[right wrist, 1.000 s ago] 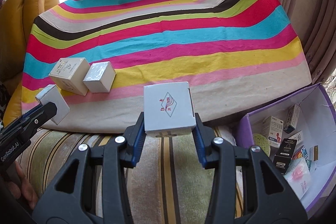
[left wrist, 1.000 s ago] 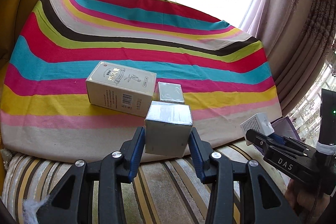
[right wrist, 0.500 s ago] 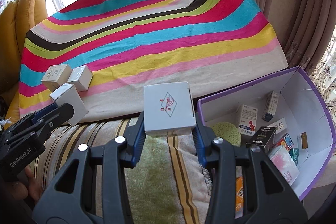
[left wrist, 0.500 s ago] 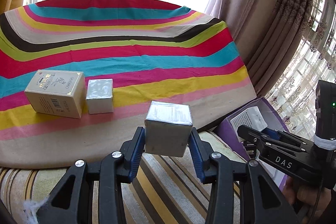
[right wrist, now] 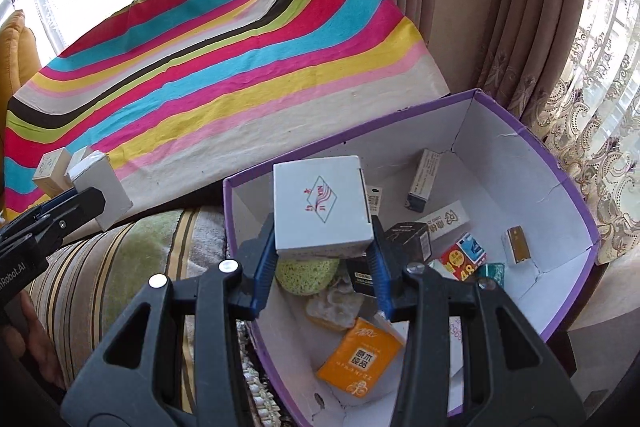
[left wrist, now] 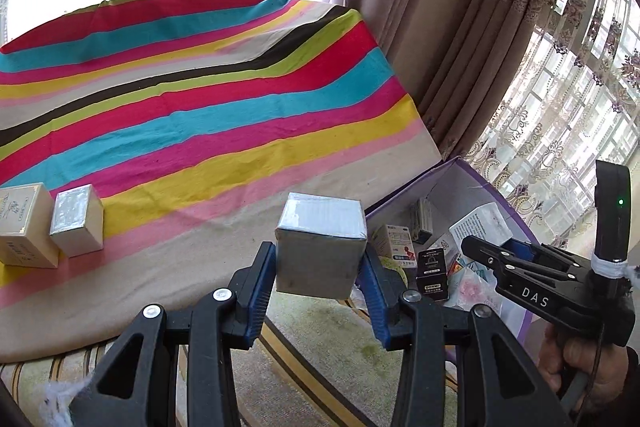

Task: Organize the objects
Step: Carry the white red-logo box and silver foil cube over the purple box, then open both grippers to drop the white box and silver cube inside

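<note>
My left gripper (left wrist: 320,287) is shut on a grey cube box with a taped top (left wrist: 321,251), held above the striped sofa cushion beside the purple box (left wrist: 404,193). My right gripper (right wrist: 322,263) is shut on a white box with a red logo (right wrist: 320,205), hanging over the open purple box (right wrist: 568,183). Each gripper shows in the other's view: the right one (left wrist: 486,233) at right, the left one (right wrist: 96,197) at left, both with their loads. Two more boxes, a cream one (left wrist: 22,225) and a small silver-topped one (left wrist: 78,221), stand on the striped cloth (left wrist: 208,115).
The purple box holds several small packs, an orange packet (right wrist: 360,357) and a green sponge (right wrist: 306,273). Curtains (left wrist: 460,27) hang behind it on the right. A striped cushion (right wrist: 132,267) lies between the cloth and the box. A hand (left wrist: 580,359) grips the right tool.
Both grippers have swung to the right with their boxes, away from the striped cloth. The purple box has come fully under the right gripper and near the left one.
</note>
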The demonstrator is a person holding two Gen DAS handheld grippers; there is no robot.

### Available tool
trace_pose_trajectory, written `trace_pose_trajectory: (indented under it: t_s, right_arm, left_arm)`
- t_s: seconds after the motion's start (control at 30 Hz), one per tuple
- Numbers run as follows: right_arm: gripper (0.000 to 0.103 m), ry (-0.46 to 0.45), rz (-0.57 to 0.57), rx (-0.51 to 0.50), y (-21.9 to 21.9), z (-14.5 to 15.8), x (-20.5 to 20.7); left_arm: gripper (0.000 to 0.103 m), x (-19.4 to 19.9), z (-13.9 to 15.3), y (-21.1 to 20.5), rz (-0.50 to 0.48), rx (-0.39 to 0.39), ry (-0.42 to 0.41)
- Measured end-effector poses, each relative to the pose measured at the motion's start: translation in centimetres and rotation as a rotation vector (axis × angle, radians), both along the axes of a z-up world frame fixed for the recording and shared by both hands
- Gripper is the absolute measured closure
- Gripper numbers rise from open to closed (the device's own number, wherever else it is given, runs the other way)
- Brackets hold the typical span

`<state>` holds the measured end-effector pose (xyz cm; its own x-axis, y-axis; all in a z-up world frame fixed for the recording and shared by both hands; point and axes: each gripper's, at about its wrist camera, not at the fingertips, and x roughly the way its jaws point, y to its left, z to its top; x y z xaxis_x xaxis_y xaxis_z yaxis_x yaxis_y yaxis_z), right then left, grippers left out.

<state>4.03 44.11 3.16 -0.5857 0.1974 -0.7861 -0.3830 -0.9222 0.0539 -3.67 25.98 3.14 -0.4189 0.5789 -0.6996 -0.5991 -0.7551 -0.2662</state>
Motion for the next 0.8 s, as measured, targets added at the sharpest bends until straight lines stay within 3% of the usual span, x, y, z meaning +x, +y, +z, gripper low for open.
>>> trace_pose_trajectory:
  t_s: [0.63, 0.73, 0.8]
  right_arm:
    - [0.057, -0.006, -0.189, 0.03, 8.3, -0.5, 3.4]
    - [0.057, -0.003, -0.206, 0.026, 9.0, -0.7, 3.7]
    - [0.054, -0.002, -0.211, 0.019, 9.4, -0.8, 3.8]
  left_arm:
    - [0.06, 1.6, -0.3, 10.3, -0.188, -0.048, 0.003]
    - [0.057, 1.9, -0.3, 11.5, -0.212, -0.051, 0.002]
    - [0.046, 2.0, -0.4, 11.9, -0.224, -0.059, 0.003]
